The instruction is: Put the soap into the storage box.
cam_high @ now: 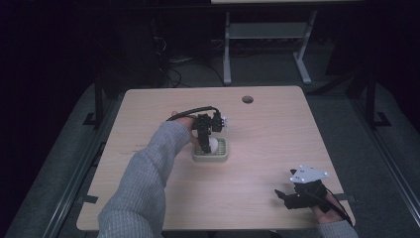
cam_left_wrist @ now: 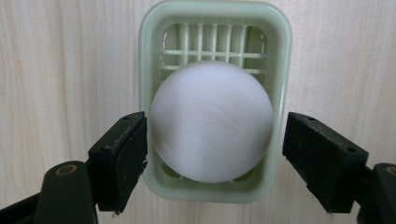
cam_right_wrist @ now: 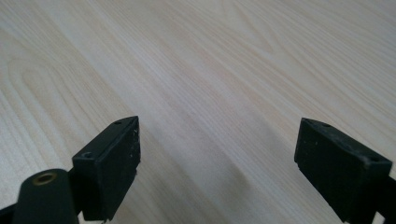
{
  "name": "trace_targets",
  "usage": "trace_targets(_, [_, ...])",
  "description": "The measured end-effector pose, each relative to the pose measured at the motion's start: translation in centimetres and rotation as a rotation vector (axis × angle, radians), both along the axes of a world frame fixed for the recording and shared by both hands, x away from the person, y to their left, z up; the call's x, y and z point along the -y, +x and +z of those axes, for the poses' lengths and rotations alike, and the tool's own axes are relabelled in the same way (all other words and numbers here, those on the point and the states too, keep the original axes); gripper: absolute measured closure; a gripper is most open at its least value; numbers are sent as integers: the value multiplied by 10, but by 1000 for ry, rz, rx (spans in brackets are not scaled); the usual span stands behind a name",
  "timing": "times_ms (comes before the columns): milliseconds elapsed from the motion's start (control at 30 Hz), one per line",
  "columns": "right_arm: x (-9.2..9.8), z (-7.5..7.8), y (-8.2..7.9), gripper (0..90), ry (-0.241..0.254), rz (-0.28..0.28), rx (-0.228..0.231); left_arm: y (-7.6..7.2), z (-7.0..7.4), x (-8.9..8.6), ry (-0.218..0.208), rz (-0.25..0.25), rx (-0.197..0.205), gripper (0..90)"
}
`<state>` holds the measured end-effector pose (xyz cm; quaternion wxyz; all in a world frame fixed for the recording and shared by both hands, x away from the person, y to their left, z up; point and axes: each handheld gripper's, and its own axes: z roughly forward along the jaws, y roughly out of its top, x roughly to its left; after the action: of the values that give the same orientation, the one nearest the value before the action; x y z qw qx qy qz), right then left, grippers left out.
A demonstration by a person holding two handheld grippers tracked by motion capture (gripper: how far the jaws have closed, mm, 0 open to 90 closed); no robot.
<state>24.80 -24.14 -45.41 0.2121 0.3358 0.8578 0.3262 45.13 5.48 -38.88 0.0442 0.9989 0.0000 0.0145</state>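
Your left tongs [cam_left_wrist: 212, 140] hang straight over the tray [cam_left_wrist: 152, 56], a pale green soap-dish sort of thing with a slatted floor, and their jaws stand apart on either side of the ball [cam_left_wrist: 211, 121]. The white ball sits in the tray, toward the end nearest the tongs, with the slats showing bare beyond it. In the left gripper view the one jaw is at or just beside the ball's edge and overlaps the tray's rim, while the other jaw stands clear of the tray with a strip of table [cam_left_wrist: 56, 70] between them; whether the near jaw truly touches the ball, you cannot tell from here. From the high view the tray [cam_high: 211, 156] lies near the middle of the table [cam_high: 277, 129], the ball [cam_high: 213, 144] shows white inside it, and your left tongs [cam_high: 203, 147] come down onto it from the far side, your grey sleeve [cam_high: 143, 183] reaching in beside the tray. Your right tongs [cam_high: 281, 195] rest well apart from the tray, by the table's near edge, pointing back toward the tray's side. Their jaws are wide apart in the right gripper view [cam_right_wrist: 217, 158], with bare wood between them.
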Motion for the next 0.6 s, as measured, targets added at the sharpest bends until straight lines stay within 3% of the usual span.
trace_targets(600, [-1, 0, 0, 139, -4, -6, 0, -17, 12, -5, -13, -26, 13, 230])
